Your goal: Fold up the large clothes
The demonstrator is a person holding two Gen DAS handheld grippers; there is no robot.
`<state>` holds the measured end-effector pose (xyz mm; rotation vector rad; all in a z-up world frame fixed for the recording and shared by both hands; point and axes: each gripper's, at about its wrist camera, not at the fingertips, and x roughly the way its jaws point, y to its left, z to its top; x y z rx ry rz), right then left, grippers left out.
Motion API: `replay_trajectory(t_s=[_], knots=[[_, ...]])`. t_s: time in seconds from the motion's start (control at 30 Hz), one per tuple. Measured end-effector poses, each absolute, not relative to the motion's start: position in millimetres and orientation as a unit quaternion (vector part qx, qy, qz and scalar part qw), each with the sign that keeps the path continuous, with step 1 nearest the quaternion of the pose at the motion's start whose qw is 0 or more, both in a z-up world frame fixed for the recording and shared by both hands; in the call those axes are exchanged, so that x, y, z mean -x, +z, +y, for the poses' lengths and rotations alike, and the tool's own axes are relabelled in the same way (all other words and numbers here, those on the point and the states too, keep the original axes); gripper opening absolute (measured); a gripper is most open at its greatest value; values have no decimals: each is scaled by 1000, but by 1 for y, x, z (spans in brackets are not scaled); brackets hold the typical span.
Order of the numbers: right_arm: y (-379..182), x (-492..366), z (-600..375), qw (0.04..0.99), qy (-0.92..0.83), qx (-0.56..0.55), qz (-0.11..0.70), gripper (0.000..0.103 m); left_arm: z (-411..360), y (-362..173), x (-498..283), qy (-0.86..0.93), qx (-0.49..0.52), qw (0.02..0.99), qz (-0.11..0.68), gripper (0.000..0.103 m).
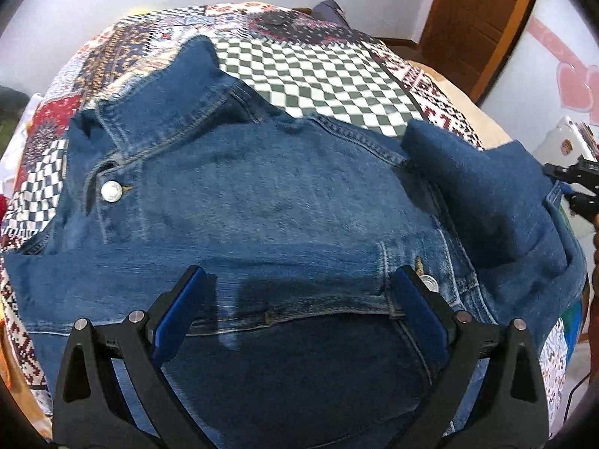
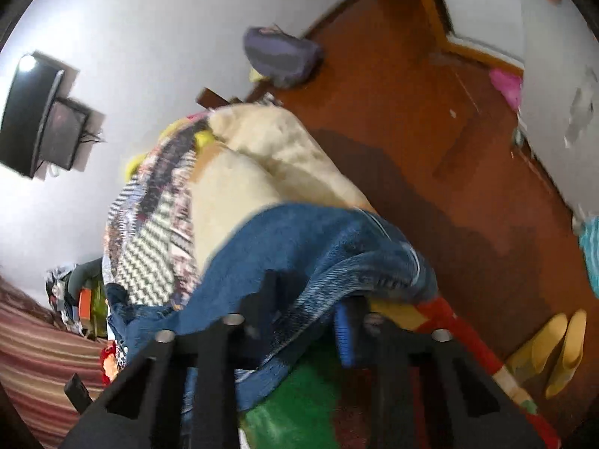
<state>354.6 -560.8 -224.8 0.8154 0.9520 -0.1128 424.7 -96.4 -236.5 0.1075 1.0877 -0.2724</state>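
Note:
A blue denim jacket (image 1: 262,202) lies spread on a patchwork bedspread (image 1: 322,75), collar at the upper left, one sleeve (image 1: 468,187) folded across its right side. My left gripper (image 1: 299,284) is open, its blue pads wide apart just above the jacket's front near a metal button (image 1: 429,283). My right gripper (image 2: 310,299) shows at the right edge of the left wrist view (image 1: 576,187), at the jacket's edge. In the right wrist view denim (image 2: 318,247) is draped between and over its fingers; the fingertips are hidden by cloth.
The bed holds a cream blanket (image 2: 277,157) at its far side. A brown floor (image 2: 430,131) lies beyond, with yellow slippers (image 2: 554,348) and a grey bag (image 2: 280,56). A wooden door (image 1: 483,11) stands at the back right.

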Motion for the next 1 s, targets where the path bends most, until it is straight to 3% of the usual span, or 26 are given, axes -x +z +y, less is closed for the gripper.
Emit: replay_trajectory(t_s=[0.2, 0.53, 0.67, 0.83, 1.0], knots=[[-143, -355, -528, 872, -12, -302, 385, 10, -85, -205, -414, -123, -42, 867, 481, 100], [4, -352, -402, 930, 129, -194, 283, 9, -41, -145, -379, -102, -34, 908, 404, 100], [36, -360, -335, 924, 191, -177, 281, 9, -7, -129, -361, -84, -12, 921, 381, 100], [23, -375, -233, 903, 247, -134, 326, 9, 42, -121, -338, -58, 19, 927, 370, 100], [-56, -378, -124, 840, 305, -117, 433, 9, 94, -127, -310, -15, 29, 926, 377, 100]])
